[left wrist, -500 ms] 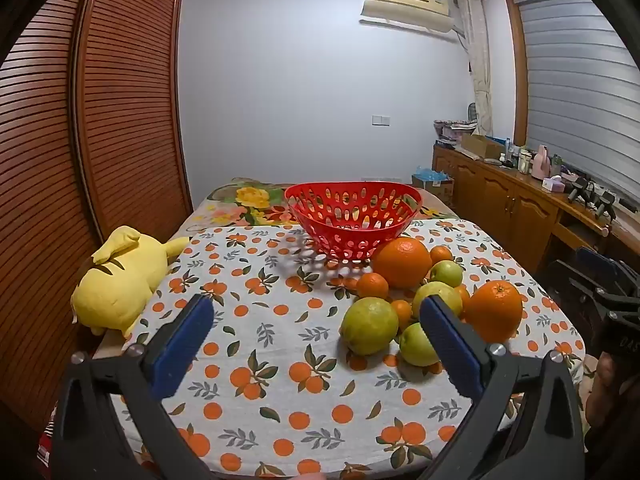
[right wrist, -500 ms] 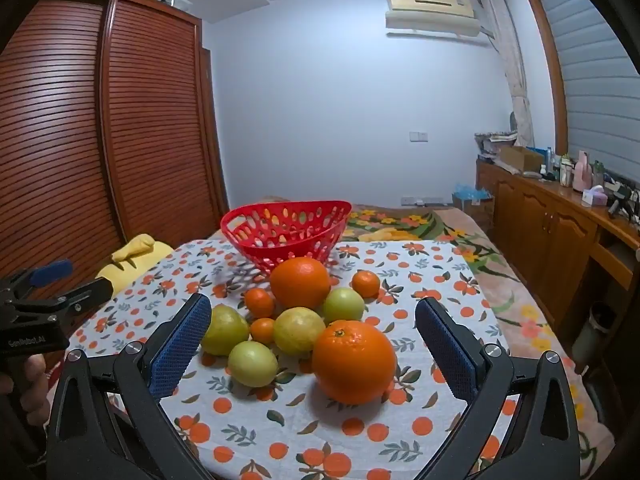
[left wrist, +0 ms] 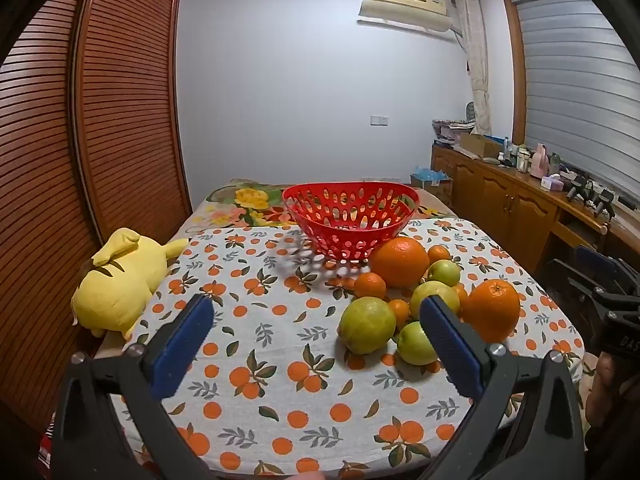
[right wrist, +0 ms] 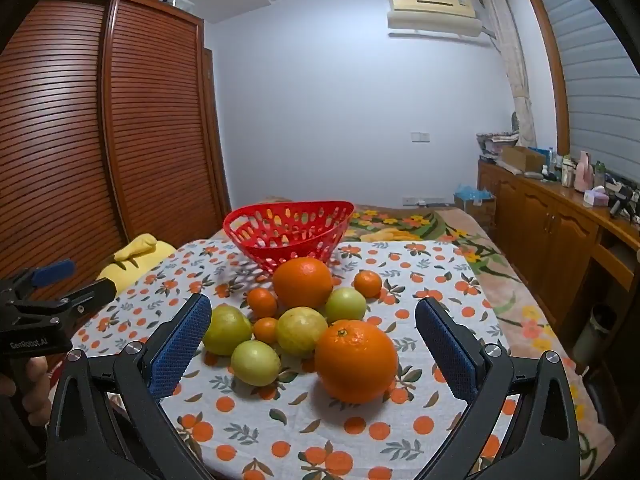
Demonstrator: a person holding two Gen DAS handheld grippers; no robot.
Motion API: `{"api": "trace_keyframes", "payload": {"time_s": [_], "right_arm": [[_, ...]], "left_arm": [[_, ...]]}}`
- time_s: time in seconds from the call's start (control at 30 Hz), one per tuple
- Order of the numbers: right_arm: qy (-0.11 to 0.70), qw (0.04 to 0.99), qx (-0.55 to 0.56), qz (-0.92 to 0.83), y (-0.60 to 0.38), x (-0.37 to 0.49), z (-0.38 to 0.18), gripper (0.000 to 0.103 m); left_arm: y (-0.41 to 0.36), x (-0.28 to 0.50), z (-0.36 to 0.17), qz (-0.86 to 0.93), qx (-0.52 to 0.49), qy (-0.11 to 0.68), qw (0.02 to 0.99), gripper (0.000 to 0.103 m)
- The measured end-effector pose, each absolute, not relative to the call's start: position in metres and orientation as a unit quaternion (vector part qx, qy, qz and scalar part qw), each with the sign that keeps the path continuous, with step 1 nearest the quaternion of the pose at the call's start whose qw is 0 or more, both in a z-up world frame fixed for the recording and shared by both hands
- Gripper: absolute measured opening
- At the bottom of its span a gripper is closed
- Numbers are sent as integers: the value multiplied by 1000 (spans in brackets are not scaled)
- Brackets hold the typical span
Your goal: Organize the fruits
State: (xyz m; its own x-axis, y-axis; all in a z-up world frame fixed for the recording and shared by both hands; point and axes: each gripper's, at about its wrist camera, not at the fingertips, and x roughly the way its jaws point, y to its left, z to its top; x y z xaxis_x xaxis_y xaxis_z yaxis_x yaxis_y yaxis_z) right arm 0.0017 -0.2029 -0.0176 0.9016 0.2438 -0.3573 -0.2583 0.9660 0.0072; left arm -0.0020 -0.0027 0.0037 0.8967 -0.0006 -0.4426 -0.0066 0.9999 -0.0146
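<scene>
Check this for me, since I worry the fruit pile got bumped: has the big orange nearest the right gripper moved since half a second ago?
No. The big orange sits as before, just ahead of the green fruit, below the red basket.

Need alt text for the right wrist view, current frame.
A pile of loose fruit, two large oranges, small tangerines and green-yellow fruits, sits on an orange-print tablecloth in front of an empty red basket. The open right gripper frames the pile, holding nothing. The left gripper shows at the left edge.
</scene>
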Motion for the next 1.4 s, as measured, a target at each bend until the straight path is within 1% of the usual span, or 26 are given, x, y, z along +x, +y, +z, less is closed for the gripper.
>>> {"api": "trace_keyframes", "payload": {"time_s": [1.4], "right_arm": [[180,975,-22,128,-202,1,-18,103]], "left_arm": [[-1,-4,4,-4,-4,223,975,103]]}}
